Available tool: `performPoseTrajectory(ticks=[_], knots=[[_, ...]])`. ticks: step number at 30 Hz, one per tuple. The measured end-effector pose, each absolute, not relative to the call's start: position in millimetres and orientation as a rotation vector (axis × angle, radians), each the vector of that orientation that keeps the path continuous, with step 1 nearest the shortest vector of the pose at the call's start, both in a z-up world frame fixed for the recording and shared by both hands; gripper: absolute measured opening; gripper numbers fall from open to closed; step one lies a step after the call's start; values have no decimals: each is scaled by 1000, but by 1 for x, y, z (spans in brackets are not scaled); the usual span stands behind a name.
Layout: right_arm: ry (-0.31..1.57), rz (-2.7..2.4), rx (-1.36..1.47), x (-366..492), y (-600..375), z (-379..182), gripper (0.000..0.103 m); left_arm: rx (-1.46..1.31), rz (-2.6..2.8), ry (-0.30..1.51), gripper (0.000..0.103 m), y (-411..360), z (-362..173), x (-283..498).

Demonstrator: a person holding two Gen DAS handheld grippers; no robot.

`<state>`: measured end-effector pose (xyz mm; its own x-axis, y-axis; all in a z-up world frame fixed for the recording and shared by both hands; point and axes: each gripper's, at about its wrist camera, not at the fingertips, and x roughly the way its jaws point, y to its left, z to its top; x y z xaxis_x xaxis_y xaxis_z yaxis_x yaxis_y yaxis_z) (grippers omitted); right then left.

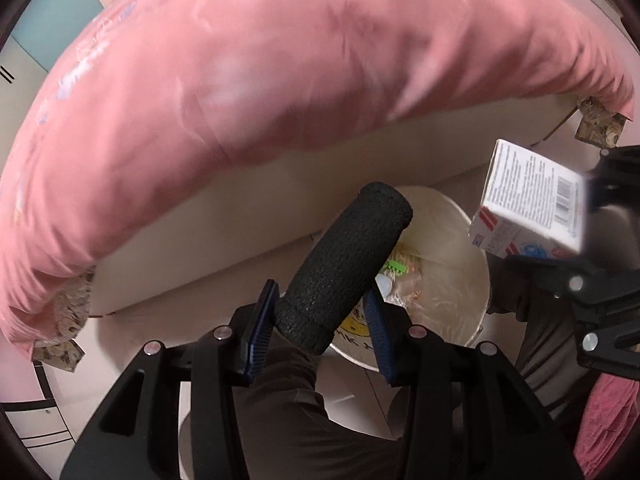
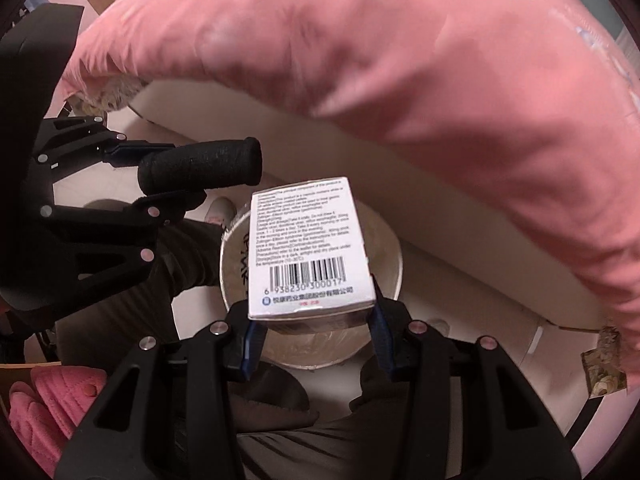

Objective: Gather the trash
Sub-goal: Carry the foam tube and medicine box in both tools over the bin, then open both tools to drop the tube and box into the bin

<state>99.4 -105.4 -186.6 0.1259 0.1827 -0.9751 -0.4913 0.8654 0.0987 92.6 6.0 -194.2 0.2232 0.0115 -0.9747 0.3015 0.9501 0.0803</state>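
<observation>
Directly above bin rim (image 2: 396, 276), carton (image 2: 308, 248), foam roll (image 1: 344, 264).

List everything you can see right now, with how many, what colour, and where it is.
Black foam cylinder: one, black, clamped in the left hand-held gripper above the bin.
White cardboard medicine box: one, white with barcode, clamped in the right hand-held gripper over the bin.
Round white trash bin: one, white with clear liner, on the floor below both grippers, some litter inside.
Pink bedsheet: one, pink, covering the bed behind the bin.
Pink quilted slippers: pink, floor at lower left of the right wrist view.
Left hand-held gripper: black, blue pads.
Right hand-held gripper: black, blue pads.
</observation>
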Motion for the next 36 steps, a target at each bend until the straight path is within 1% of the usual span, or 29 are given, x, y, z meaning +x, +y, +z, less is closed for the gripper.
performPoseTrajectory(ticks=[21, 36], knots=[[1565, 487, -223, 116, -120, -288, 46, 241, -243, 1527, 45, -4, -288, 110], [1710, 465, -202, 126, -123, -353, 46, 222, -262, 1703, 46, -10, -368, 114]])
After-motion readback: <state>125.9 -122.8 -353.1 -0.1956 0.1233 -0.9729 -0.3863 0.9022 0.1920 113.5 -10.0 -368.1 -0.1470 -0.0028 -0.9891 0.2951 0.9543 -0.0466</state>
